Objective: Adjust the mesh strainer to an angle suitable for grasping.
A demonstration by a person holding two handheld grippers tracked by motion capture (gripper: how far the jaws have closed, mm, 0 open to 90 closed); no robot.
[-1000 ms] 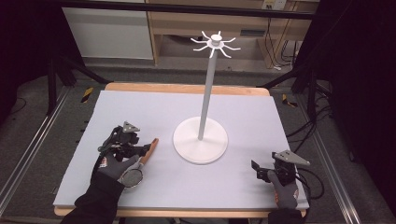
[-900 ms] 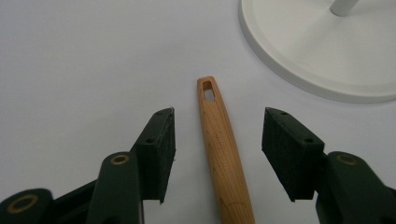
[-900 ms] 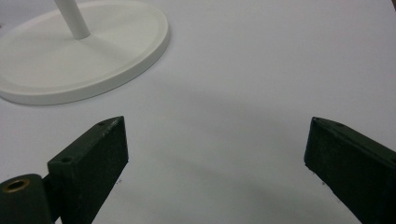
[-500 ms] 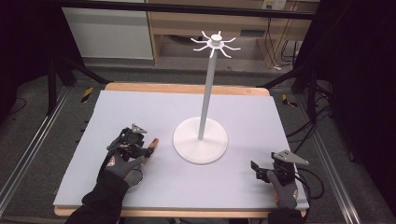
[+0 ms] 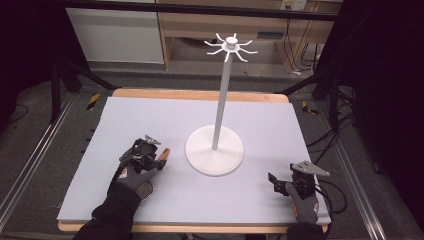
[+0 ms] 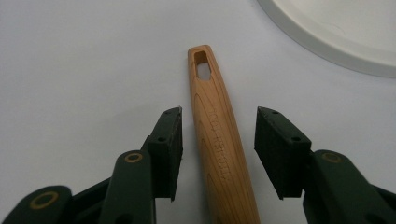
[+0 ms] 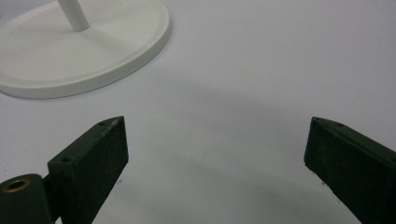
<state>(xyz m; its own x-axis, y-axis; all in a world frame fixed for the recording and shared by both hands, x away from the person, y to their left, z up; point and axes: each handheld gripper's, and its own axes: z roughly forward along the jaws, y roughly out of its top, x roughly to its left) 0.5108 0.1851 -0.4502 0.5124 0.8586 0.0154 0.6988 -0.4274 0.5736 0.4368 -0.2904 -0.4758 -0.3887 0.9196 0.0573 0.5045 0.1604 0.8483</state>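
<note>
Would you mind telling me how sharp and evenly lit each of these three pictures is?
High view: soft and slightly blurred, the grey table mat evenly lit, surroundings dark. Left gripper view: the tapered wooden handle is sharp enough to show grain and faint embossed lettering, with no glare. Right gripper view: the round white stand base is crisp, and a faint shadow lies on the mat ahead of the left tool.

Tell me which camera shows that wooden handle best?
The left gripper view: the handle lies close up between the open jaws, showing grain and hanging hole. The high view shows just its tip past the left tool.

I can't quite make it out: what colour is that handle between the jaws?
Light tan wood with visible grain: the handle shows best in the left gripper view.
</note>
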